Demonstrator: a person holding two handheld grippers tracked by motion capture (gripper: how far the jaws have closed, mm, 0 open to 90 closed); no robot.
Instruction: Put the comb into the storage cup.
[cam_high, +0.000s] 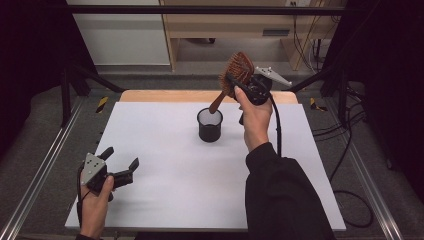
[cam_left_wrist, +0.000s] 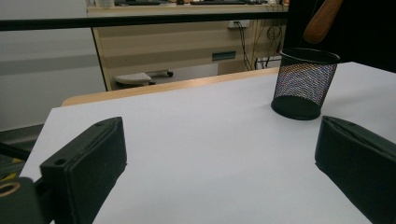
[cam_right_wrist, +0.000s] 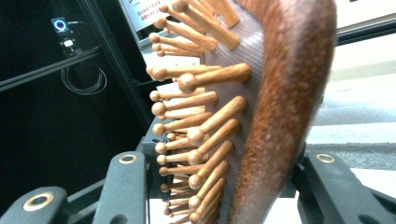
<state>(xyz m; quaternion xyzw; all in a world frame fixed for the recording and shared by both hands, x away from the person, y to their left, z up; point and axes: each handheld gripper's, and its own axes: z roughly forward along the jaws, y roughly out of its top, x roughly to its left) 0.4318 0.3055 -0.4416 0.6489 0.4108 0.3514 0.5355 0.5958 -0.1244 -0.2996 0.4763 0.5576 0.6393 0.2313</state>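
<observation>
A wooden hairbrush (cam_high: 235, 76) with peg bristles (cam_right_wrist: 201, 130) is held up at the back of the table, its head clamped in my right gripper (cam_high: 244, 85). The brush handle slants down, its tip (cam_left_wrist: 322, 19) just above the rim of a black mesh cup (cam_high: 210, 125) that stands upright on the white table (cam_high: 165, 175). My left gripper (cam_high: 121, 164) rests near the front left of the table, jaws wide apart and nothing between them; the cup (cam_left_wrist: 304, 83) stands well ahead of it.
A wooden strip (cam_high: 150, 96) runs along the table's far edge. Metal rails (cam_high: 45, 165) flank the table on both sides. Light wood furniture (cam_left_wrist: 187, 42) and cables (cam_high: 350, 145) sit beyond and to the right.
</observation>
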